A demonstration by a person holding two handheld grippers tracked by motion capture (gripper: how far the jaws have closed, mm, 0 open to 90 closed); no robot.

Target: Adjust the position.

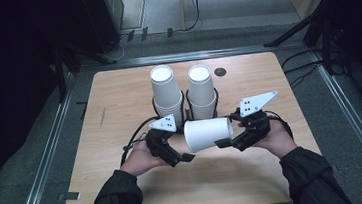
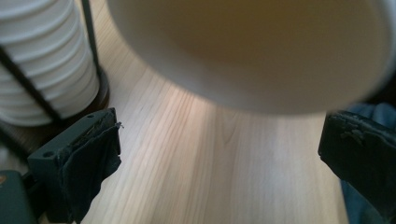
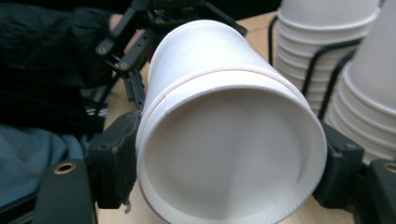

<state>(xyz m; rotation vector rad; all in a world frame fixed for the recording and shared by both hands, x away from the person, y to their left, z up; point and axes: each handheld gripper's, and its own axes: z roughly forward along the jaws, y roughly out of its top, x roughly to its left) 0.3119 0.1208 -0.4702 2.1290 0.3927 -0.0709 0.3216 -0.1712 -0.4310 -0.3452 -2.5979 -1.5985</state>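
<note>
Clamping a sideways paper cup [image 1: 208,133], the right tongs [image 1: 224,142] face the gaping left tongs [image 1: 188,157].

My light wood table [image 1: 127,187] sits on grey floor [image 1: 34,161]; dim room, dark stands [image 1: 312,21] past its far edge.

One wooden table [image 1: 127,187] carries everything. At twelve o'clock on it stand two stacks of white paper cups, the left stack [image 1: 166,91] and the right stack [image 1: 200,87], each in one of two black wire holders [image 1: 186,112]. One single white paper cup [image 1: 208,133] lies sideways at centre. Two black handheld grippers flank it, one at nine o'clock [image 1: 187,157], one at three o'clock [image 1: 221,143].
</note>
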